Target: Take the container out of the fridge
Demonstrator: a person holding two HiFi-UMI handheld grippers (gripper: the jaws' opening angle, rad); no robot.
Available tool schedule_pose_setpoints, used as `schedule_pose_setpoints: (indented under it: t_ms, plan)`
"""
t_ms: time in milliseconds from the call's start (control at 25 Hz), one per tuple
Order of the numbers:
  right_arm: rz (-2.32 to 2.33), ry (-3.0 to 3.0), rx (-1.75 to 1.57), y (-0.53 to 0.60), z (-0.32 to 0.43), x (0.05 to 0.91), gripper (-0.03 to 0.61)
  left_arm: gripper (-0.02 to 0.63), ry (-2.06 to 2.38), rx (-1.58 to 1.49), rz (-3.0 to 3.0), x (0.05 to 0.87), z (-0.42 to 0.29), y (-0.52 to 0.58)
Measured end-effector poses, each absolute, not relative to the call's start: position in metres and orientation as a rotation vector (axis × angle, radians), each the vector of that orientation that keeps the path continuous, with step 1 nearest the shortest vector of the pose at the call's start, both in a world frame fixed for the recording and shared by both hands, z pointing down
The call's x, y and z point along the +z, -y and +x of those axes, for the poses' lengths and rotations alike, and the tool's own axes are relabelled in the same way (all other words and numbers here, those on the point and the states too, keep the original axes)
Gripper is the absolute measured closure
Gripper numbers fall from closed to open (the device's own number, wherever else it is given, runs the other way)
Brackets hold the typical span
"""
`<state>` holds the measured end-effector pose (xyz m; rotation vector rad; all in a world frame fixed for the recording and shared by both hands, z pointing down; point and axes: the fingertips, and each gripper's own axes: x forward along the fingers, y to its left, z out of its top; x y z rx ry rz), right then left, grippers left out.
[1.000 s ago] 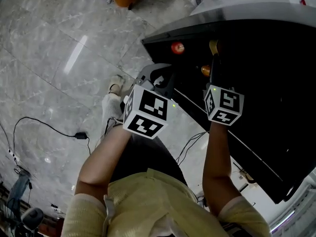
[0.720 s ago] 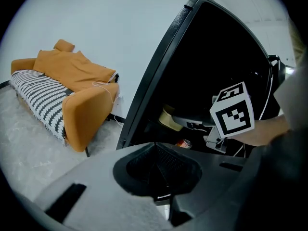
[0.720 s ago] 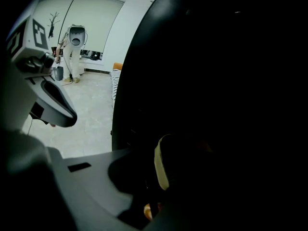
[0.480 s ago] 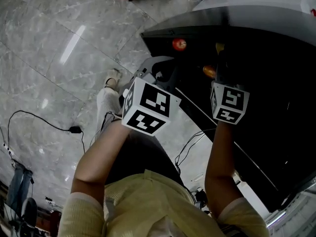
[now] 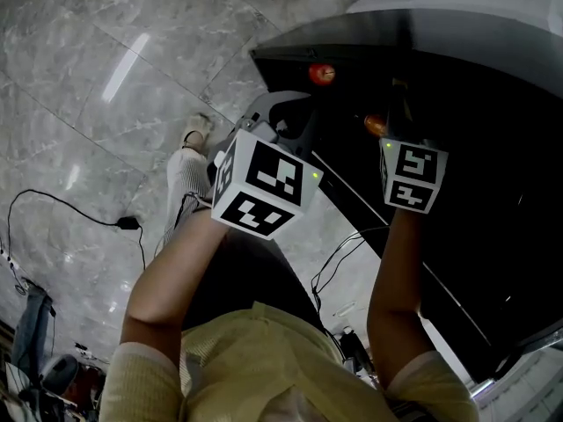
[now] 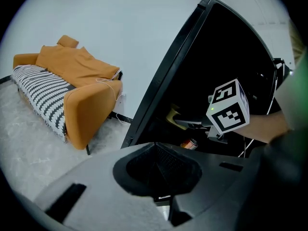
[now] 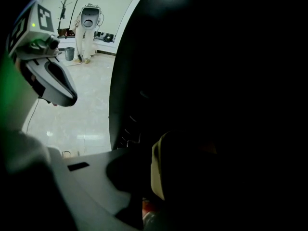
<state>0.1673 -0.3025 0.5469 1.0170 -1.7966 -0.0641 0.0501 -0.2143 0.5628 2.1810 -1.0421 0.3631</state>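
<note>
**Right tool deep in the dark fridge, left tool closed outside it**

Left tool (image 6: pixel 155 150) hangs at the mouth of the fridge (image 5: pixel 334 49). Its matte grey jaws are pressed together, and the black, finely dimpled pads meet in a ridge with nothing between them. Its marker cube (image 5: pixel 264 187) is white with bold black square patterns.

The right tool (image 6: pixel 185 122) reaches well inside the cabinet, and its own smaller marker cube sits at the person's wrist. From its own view only the smooth grey left jaw shows. The other side is lost in blackness, so I cannot tell whether the jaws are spread or pinching.

A rounded shape with a pale cream edge, apparently the container (image 7: pixel 155 172), stands right at the jaw pocket, inside the fridge. From the left gripper view it reads as a dull yellow piece just past the right tool's tip. Whether the tool is touching it cannot be made out.

The fridge is glossy black with a thin, straight frame. A red can (image 6: pixel 191 143) with a silvery top sits low in it, just beneath the right tool.

Outside, the floor (image 5: pixel 106 104) is polished grey stone-look tile with a thin black cable (image 5: pixel 79 209) lying across it. An orange sofa (image 6: pixel 82 100) stands against a white wall and carries a black-and-white zigzag throw (image 6: pixel 41 93).
</note>
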Motion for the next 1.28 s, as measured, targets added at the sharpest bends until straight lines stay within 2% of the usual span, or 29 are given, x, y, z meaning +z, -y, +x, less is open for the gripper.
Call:
schedule_pose_setpoints:
  t_ms: [720, 1280]
  plan:
    - [0.948, 1.753, -0.029, 0.295, 0.166, 0.556, 0.540, 0.589, 1.088, 0.353, 2.194, 0.548, 0.028, 0.210]
    - [0.937, 1.821, -0.014, 0.265, 0.149, 0.531, 0.545, 0.589, 1.131, 0.358, 2.214, 0.519, 0.022, 0.198]
